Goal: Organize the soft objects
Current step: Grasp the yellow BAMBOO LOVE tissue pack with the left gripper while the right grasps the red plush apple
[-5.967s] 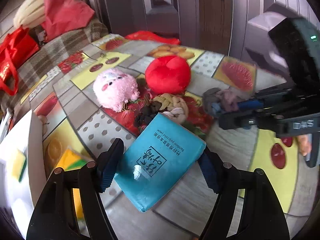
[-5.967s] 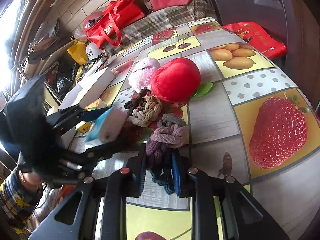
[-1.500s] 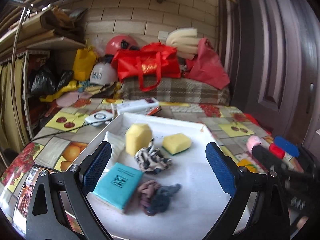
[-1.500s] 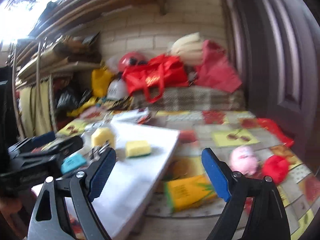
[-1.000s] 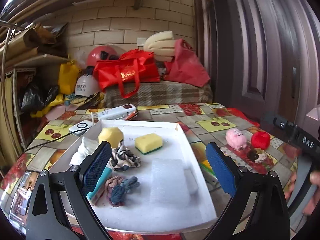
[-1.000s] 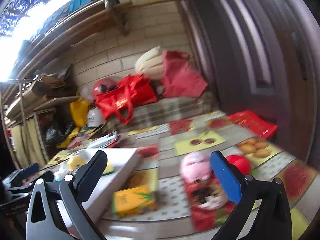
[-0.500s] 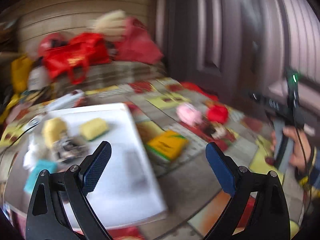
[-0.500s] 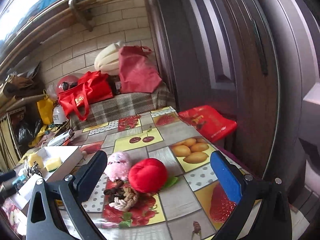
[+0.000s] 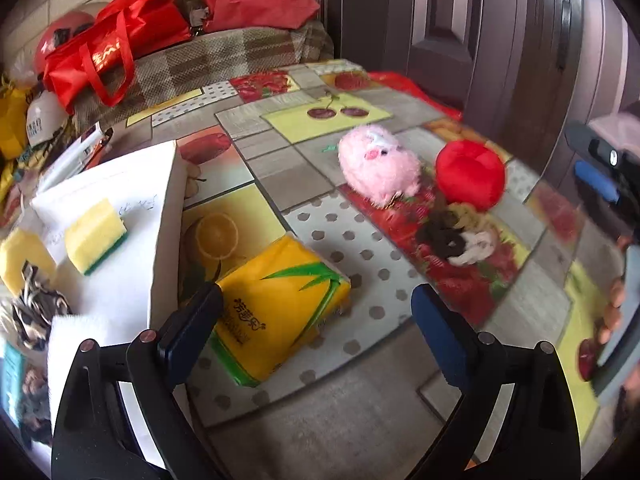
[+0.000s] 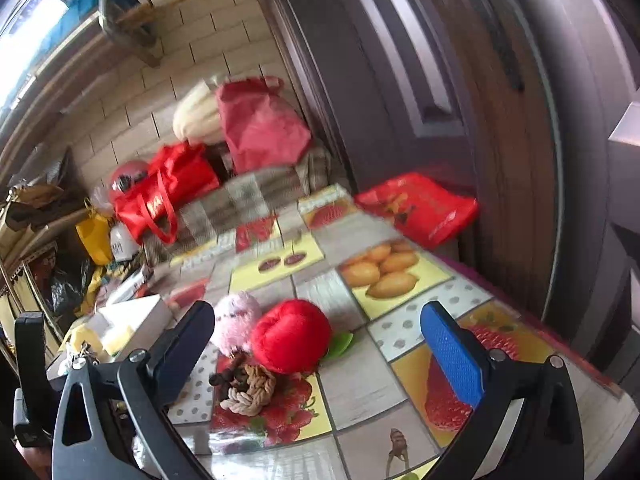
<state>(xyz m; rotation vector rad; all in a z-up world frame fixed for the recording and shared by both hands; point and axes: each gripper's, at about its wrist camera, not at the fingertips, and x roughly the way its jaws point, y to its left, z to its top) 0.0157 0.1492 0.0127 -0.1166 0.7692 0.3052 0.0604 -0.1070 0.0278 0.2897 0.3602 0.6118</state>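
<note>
My left gripper (image 9: pixel 316 324) is open and empty, low over a yellow tissue pack (image 9: pixel 276 308) that lies beside the white tray (image 9: pixel 160 216). The tray holds a yellow sponge (image 9: pixel 94 236), a patterned scrunchie (image 9: pixel 34 316) and a teal tissue pack (image 9: pixel 10 372). A pink plush (image 9: pixel 378 170), a red plush ball (image 9: pixel 470 174) and a braided rope knot (image 9: pixel 460 240) lie further right. My right gripper (image 10: pixel 320 344) is open and empty, above the table, facing the red ball (image 10: pixel 290 336), pink plush (image 10: pixel 234 322) and rope knot (image 10: pixel 248 390).
The table has a fruit-print cloth (image 9: pixel 320 120). Red bags (image 9: pixel 116 40) and a plaid cushion (image 9: pixel 224 60) lie behind it. A dark door (image 10: pixel 440 80) stands at the right, with a red packet (image 10: pixel 420 204) at the table's far edge. The right gripper shows at the left view's right edge (image 9: pixel 604 176).
My left gripper has swung down and right from the tray to the yellow tissue pack. My right gripper has come a little closer to the red ball and rope knot.
</note>
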